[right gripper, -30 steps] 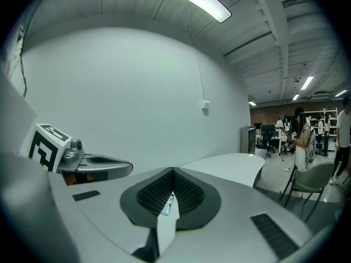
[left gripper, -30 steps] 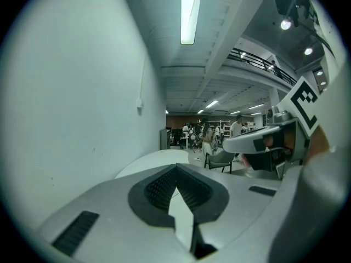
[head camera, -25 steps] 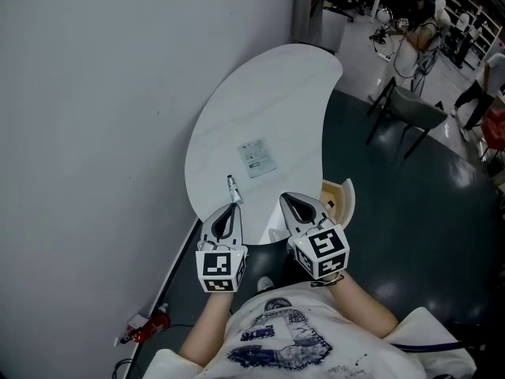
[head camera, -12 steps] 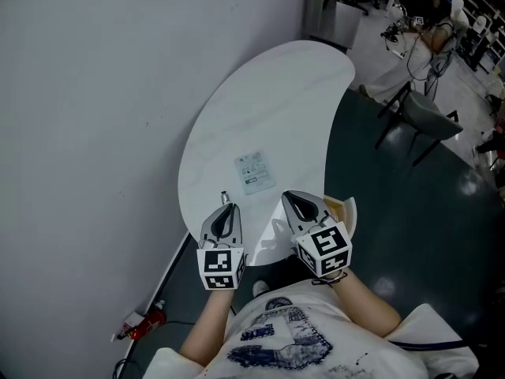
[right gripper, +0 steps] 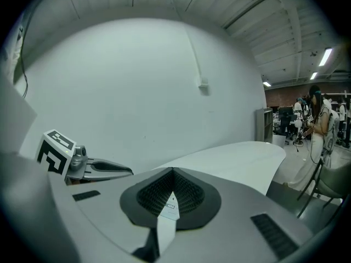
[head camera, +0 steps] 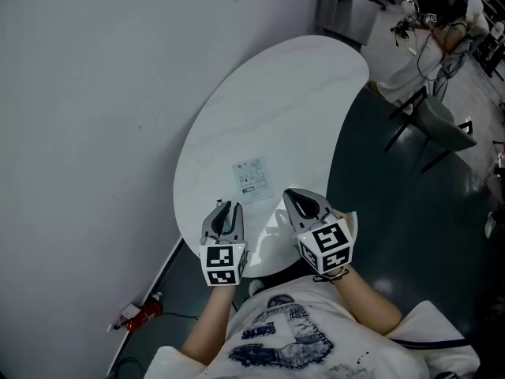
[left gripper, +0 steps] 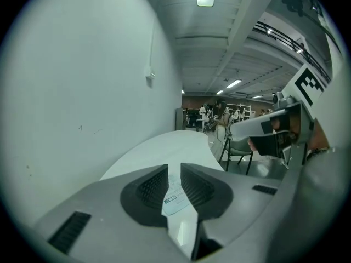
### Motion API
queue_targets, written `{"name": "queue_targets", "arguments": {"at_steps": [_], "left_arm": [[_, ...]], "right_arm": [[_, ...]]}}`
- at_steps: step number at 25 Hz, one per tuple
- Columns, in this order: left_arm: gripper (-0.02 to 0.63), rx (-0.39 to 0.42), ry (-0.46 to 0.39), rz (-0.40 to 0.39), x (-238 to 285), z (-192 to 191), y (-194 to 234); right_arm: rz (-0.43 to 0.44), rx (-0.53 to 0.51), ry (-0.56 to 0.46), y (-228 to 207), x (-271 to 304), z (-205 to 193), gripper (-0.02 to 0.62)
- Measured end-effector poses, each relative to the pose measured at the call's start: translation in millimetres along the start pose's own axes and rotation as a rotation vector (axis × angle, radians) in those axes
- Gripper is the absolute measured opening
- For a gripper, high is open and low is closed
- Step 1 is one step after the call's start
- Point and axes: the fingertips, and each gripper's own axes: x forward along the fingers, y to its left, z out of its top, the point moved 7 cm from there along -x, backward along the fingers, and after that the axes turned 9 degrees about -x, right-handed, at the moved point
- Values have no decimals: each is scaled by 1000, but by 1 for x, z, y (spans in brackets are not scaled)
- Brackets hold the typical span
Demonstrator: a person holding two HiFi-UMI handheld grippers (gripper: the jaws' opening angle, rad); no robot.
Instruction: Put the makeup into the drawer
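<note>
A white kidney-shaped table (head camera: 276, 109) carries a printed leaflet (head camera: 251, 178). My left gripper (head camera: 225, 207) hovers over the table's near edge. Its jaws have just been opening and stand a narrow gap apart. In the left gripper view (left gripper: 174, 170) nothing sits between them; only the leaflet (left gripper: 175, 199) shows through the gap. Beside it to the right, my right gripper (head camera: 297, 197) is shut and empty, its pads (right gripper: 186, 193) meeting at the tip. No makeup item is visible. A pale wooden piece (head camera: 349, 221) shows under the table edge by the right gripper; what it is I cannot tell.
A plain wall (head camera: 95, 93) runs along the table's left side. A red extinguisher (head camera: 138, 313) lies on the dark floor below. Chairs (head camera: 442, 125) and a person (head camera: 446, 10) are at the far right, beyond the table.
Both grippers have drawn toward the table's near edge. The left jaws have parted a little. A small upright stick seen at the left gripper's tip earlier no longer shows.
</note>
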Motion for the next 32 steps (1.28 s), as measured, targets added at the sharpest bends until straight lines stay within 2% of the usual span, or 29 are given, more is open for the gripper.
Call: {"name": "queue_targets", "arguments": {"at_steps": [11,17,24,32], "left_arm": [[181,-30,65,50,50,-12,-10],[246,-38,102,71,81,-23,-23],[321,-48,134,96,115,-42,-16],[370,-61,183,103,149,-51,-30]], "right_arm": [[52,16,30,-43,14,-17,20],[61,32,46,-66,15,-31,20],[63,54,81,-76,28,-52,20],[66,72,114,-98,21,-60,20]]}}
